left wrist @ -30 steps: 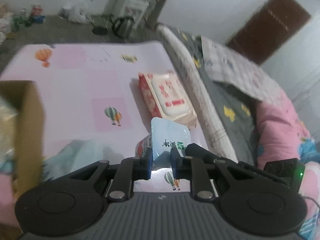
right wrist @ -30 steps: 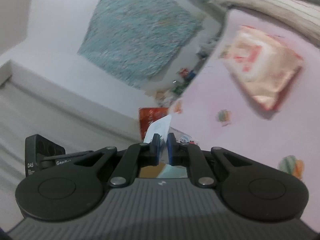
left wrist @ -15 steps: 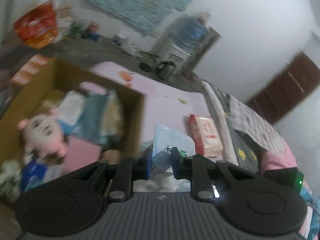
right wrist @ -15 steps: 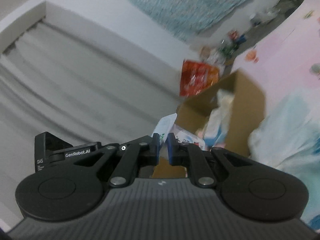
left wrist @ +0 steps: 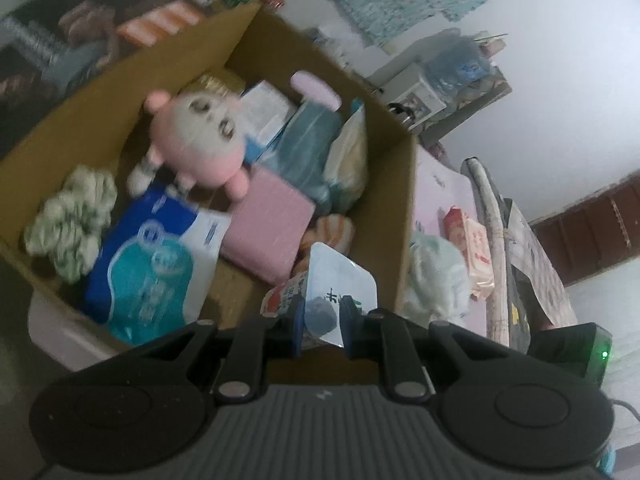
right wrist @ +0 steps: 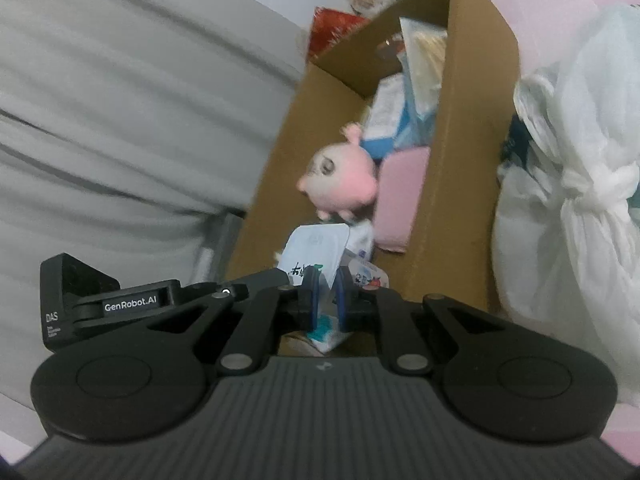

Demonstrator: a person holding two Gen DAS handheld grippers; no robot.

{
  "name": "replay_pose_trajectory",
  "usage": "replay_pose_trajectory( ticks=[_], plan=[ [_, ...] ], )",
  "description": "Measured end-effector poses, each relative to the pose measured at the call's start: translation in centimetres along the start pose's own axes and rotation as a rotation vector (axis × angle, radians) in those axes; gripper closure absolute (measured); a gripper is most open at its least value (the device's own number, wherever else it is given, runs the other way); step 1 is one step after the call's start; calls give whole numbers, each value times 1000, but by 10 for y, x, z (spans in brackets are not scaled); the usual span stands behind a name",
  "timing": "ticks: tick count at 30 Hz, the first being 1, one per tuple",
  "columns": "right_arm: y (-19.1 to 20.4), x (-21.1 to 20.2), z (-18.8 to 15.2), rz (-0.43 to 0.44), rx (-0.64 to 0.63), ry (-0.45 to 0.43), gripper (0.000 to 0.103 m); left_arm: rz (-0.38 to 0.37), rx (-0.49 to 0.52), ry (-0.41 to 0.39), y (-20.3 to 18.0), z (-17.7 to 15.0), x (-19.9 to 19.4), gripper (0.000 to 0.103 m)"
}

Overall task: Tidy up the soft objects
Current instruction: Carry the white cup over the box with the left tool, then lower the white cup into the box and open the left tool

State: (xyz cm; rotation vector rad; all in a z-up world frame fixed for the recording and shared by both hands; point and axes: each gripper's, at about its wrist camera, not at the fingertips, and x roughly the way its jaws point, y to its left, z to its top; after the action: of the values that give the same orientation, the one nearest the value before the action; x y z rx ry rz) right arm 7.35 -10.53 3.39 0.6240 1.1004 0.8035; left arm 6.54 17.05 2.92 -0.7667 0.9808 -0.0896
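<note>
Both my tools, left tool (left wrist: 320,322) and right tool (right wrist: 325,294), clamp the pouch (left wrist: 340,280), hanging just above the box (left wrist: 404,216) near its corner.

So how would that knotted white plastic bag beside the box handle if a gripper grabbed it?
The white plastic bag looks thin and crinkled, so probably floppy and slippery. It bulges softly beside the cardboard box, suggesting light, compressible contents. Its twisted knot seems the firmest place to pinch.

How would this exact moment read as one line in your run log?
left gripper: shut on pale blue packet | right gripper: shut on same packet | packet over cardboard box | plush toy inside
</note>
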Motion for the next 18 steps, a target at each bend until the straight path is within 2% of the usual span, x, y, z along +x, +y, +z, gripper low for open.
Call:
replay_pose_trajectory(
  ticks=[7, 12, 18],
  plan=[
    [10, 17, 1, -104, -100, 60, 94, -14, -66, 32, 27, -6, 11, 85],
    [23, 26, 4, -161, -184, 63, 94, -14, -51, 11, 27, -6, 11, 85],
    [31, 36, 6, -201, -237, 69, 91, -6, -21, 22, 25, -6, 12, 84]
  ],
)
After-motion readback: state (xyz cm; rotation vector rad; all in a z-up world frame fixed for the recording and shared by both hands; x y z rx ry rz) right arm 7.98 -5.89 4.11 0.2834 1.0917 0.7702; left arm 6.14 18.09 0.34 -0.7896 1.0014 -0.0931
